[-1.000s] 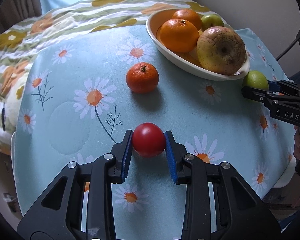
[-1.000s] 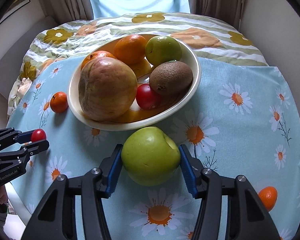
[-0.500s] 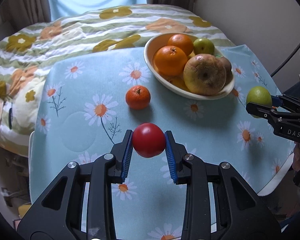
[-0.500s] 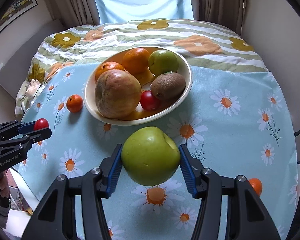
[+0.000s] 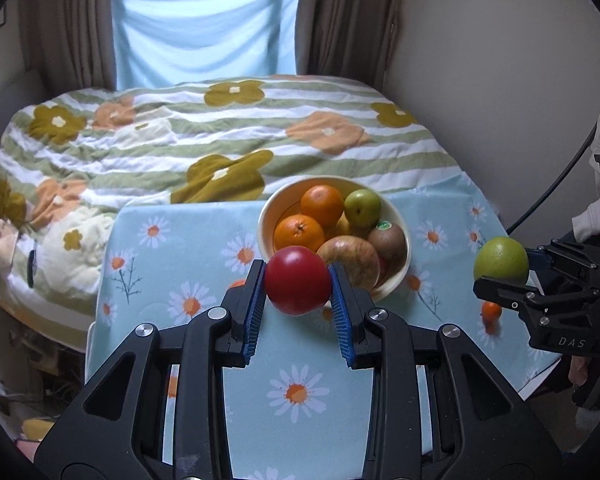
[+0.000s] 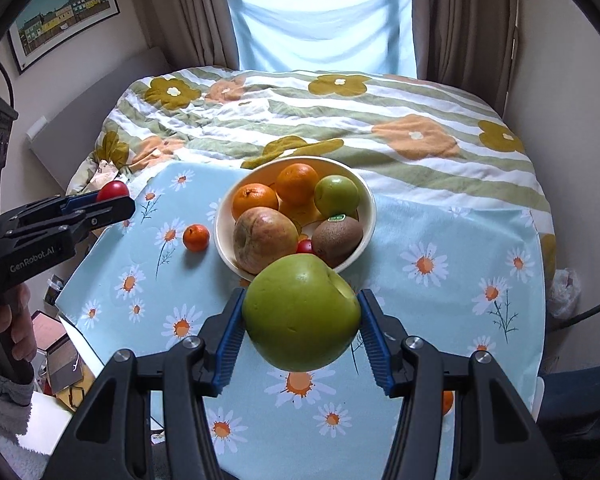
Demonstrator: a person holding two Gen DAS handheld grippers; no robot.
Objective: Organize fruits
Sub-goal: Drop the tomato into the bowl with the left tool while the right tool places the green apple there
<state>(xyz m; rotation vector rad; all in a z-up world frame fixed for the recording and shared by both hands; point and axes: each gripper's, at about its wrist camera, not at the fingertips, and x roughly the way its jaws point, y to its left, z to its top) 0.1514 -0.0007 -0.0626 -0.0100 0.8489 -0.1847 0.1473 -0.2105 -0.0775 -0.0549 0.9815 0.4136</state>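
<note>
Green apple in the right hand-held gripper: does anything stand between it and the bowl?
Nothing visible does. The green apple hangs above open tablecloth just in front of the bowl, which already holds fruit.

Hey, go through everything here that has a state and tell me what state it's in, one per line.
Left gripper: shut on tomato, lifted.
Right gripper: shut on green apple, lifted.
Bowl: upright, holding fruit.
Mandarin: loose on tablecloth, left of bowl.
Curtains: parted.
</note>
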